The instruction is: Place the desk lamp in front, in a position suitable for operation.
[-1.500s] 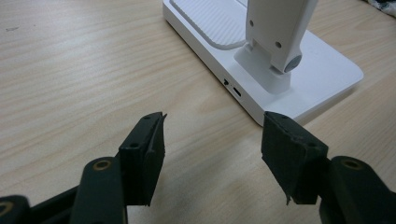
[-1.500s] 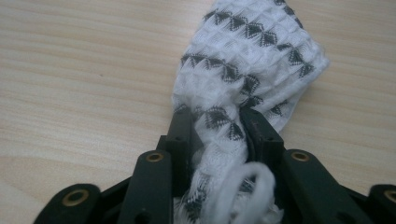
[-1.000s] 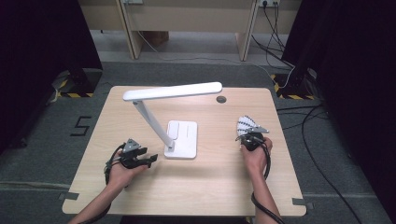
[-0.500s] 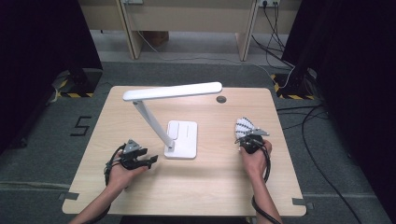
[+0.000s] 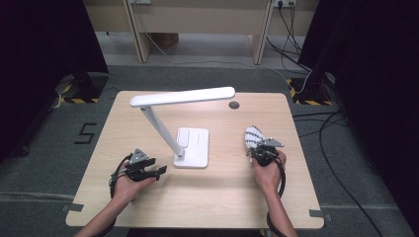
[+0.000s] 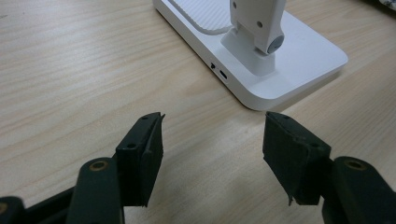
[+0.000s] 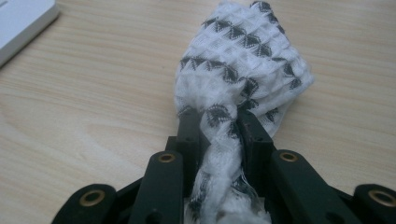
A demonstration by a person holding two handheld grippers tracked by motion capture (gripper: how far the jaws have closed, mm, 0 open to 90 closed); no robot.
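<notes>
Right tongs [image 7: 219, 123]: narrowed onto the cloth [image 7: 243, 60], both pads pressing a bunched end of it between them; the jaws have just been closing a little with the cloth between them. In the high view these tongs [image 5: 258, 148] sit to the right of the lamp, well apart from its base.
Cloth: white with dark triangle marks, crumpled; the free part lies on the bench [image 5: 217, 197] just beyond the right tongs' tips, on the side away from the person. In the high view the cloth [image 5: 253, 136] is right of the lamp, level with the base's far half.
Left tongs [image 6: 212, 140]: wide apart, nothing between the pads, touching nothing; bare bench wood shows in the gap. In the high view they [image 5: 160, 170] lie just left of the lamp base's near corner, tips pointing toward it but apart from it.
Lamp [image 5: 183, 96]: white, its flat base [image 6: 308, 60] standing on the bench, a slanted stem rising from the near end of the base and a long head lying level above.
Left hand [image 5: 129, 183]: grips the left tongs' body, left of and nearer the person than the lamp.
Right hand [image 5: 269, 173]: grips the right tongs' body, right of and nearer the person than the lamp.
</notes>
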